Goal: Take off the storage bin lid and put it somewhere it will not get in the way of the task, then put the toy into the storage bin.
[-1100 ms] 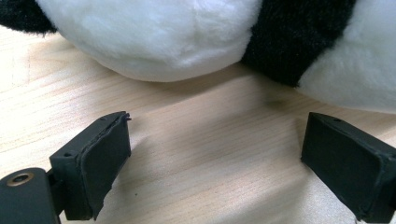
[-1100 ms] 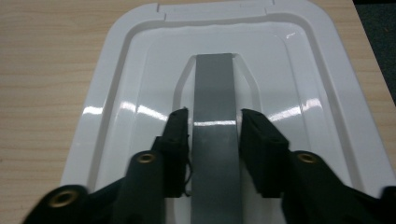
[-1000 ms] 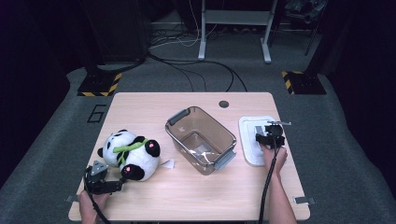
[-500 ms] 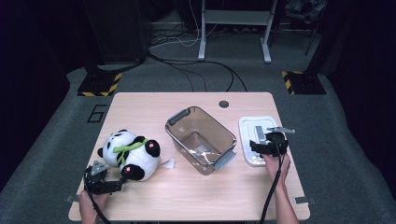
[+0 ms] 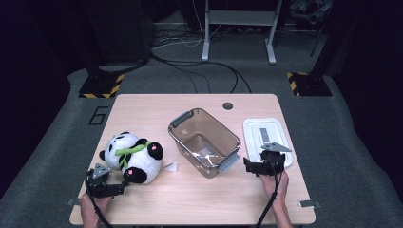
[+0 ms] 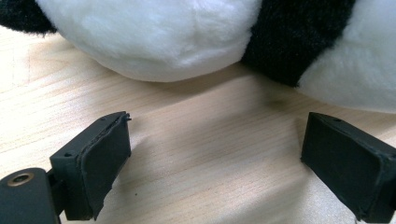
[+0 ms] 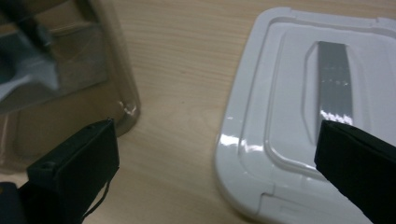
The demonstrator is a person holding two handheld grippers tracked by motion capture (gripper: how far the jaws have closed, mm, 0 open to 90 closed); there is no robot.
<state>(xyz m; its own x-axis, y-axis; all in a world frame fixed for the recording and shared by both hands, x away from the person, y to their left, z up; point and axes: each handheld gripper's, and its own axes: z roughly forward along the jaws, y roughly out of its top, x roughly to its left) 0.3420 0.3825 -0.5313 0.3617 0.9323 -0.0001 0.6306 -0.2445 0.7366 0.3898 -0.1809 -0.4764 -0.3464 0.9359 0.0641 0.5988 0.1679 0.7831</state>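
High view: toy panda (image 5: pixel 130 156) lying on its side at about 8 o'clock on the surface (image 5: pixel 199 204), apart from the clear box (image 5: pixel 178 137) at the centre. White lid (image 5: pixel 266 133) flat at 3 o'clock, just beside the box. Left gripper (image 5: pixel 121 187) low at 7 o'clock, just beside the panda's near edge. Right gripper (image 5: pixel 247 166) at 4 o'clock by the lid's near corner, aimed toward 9 o'clock at the box's end.

Left gripper view: left gripper (image 6: pixel 217 130) with fingers (image 6: pixel 100 158) spread wide, holding nothing, bare wood between them. Panda (image 6: pixel 177 42) across 10 to 2 o'clock, close ahead but not yet between the pads. Likely step: taking hold of the panda for the box. To do it well, push forward toward 12 o'clock until the plush sits deep between the pads, take the white body rather than a loose limb, then squeeze firmly, since soft fur gives and slips. Lift clear of the surface before swinging toward the box.

Right gripper view: right gripper (image 7: pixel 219 135) with fingers (image 7: pixel 79 163) fully apart after just opening, nothing between them. Lid (image 7: pixel 289 93) lying free at 2 o'clock, box (image 7: pixel 70 84) wall at 10 o'clock. Best kept out of the box's mouth, or set against the box's end to steady it as the panda comes in.
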